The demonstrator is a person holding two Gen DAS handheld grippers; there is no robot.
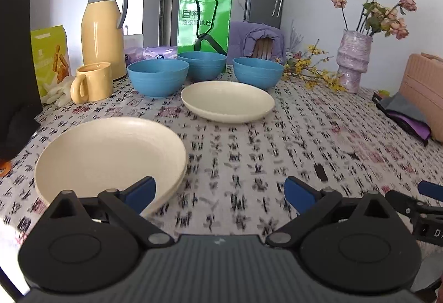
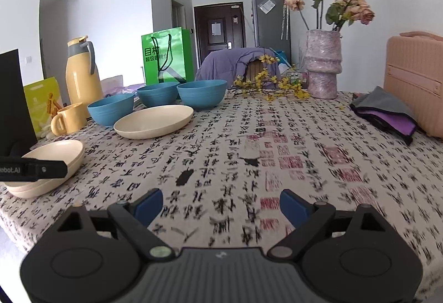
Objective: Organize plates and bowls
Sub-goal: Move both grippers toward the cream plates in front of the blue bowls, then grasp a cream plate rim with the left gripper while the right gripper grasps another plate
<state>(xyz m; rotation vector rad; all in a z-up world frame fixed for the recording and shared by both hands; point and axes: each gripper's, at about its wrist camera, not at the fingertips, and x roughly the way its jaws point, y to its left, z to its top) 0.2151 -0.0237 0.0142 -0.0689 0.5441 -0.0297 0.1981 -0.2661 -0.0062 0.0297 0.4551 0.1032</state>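
Note:
Two cream plates are stacked (image 1: 110,153) at the near left of the table; the stack also shows in the right wrist view (image 2: 55,156). A single cream plate (image 1: 227,99) (image 2: 155,121) lies farther back. Three blue bowls stand in a row behind it: left (image 1: 157,76) (image 2: 110,107), middle (image 1: 202,63) (image 2: 157,95), right (image 1: 257,71) (image 2: 202,92). My left gripper (image 1: 220,192) is open and empty, its left finger over the stack's near rim. My right gripper (image 2: 221,204) is open and empty over bare tablecloth.
A yellow thermos (image 1: 103,28), yellow mug (image 1: 91,82), green bag (image 1: 205,23) and black board (image 1: 16,59) stand at the back left. A vase of flowers (image 1: 353,59), a pink case (image 2: 415,81) and folded cloths (image 2: 387,114) are on the right.

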